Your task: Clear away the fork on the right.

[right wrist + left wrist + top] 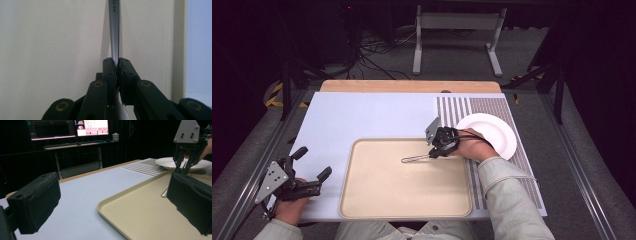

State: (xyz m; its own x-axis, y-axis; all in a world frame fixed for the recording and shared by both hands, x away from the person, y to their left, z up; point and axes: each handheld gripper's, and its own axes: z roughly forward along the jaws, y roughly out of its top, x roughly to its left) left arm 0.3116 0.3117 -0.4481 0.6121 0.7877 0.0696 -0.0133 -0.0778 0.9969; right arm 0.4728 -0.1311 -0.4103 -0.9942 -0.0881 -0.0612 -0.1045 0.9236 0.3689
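A slim metal utensil (414, 159) stretches over the beige tray (362, 200), its handle pointing left. My right gripper (435, 152) is shut on the utensil near its neck. In the right gripper view both pads clamp the handle (114, 30), and my right gripper (117, 62) hides the utensil's wider end below. I cannot tell whether the handle rests on the tray or hovers just above it. My left gripper (313, 163) stands open with nothing in it at the table's front left corner. In its own view my left gripper (112, 202) looks across the tray (130, 215) toward the right gripper (184, 168).
A white plate (507, 145) sits on the striped mat (452, 107) right of the tray, behind my right hand; the plate (170, 163) is bare. A pale blue sheet (362, 115) covers the table. The table's front and left edges are close to my left hand.
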